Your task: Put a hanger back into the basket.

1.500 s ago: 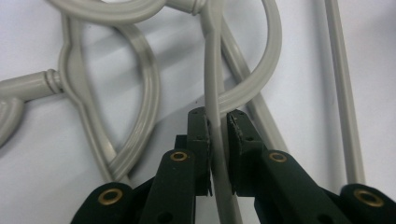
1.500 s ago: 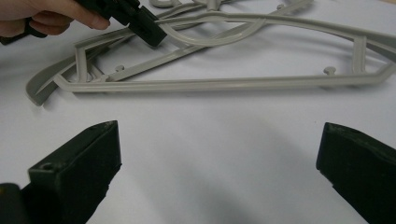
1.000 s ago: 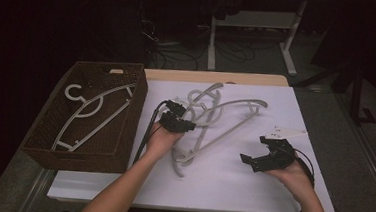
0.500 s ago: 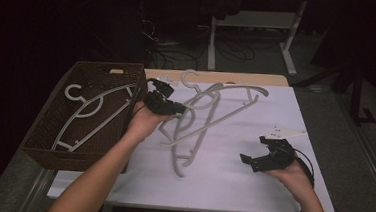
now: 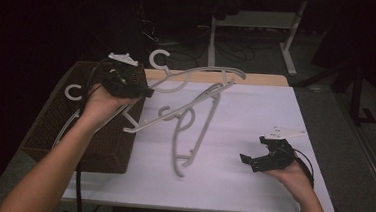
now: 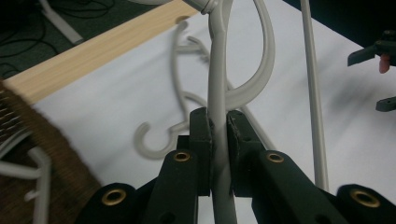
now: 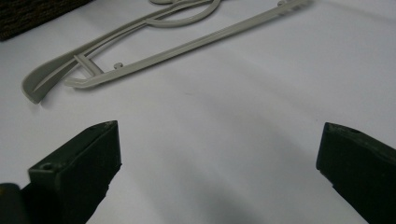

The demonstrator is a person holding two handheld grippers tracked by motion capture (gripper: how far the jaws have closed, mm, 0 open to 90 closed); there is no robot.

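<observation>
1. While the high view shows the left gripper [image 5: 144, 90] raised by the wicker basket [image 5: 117, 153], its own view shows the jaws clamped on a grey hanger [image 6: 218, 88]
2. Held hanger [image 5: 198, 76] hangs above the white table [image 5: 255, 115]; a second hanger [image 5: 191, 141] lies flat
3. Right gripper [image 5: 252, 158] rests on the table, jaws spread, empty
4. Count: two hangers on or over the table, at least one in the basket [image 5: 71, 92]; two grippers

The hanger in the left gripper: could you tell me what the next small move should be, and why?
Probably carry it a little further left and lower it into the basket. The left gripper is shut on the hanger, lifted beside the basket, where another hanger lies. A hanger on the table hangs close beneath, so go slowly.
</observation>
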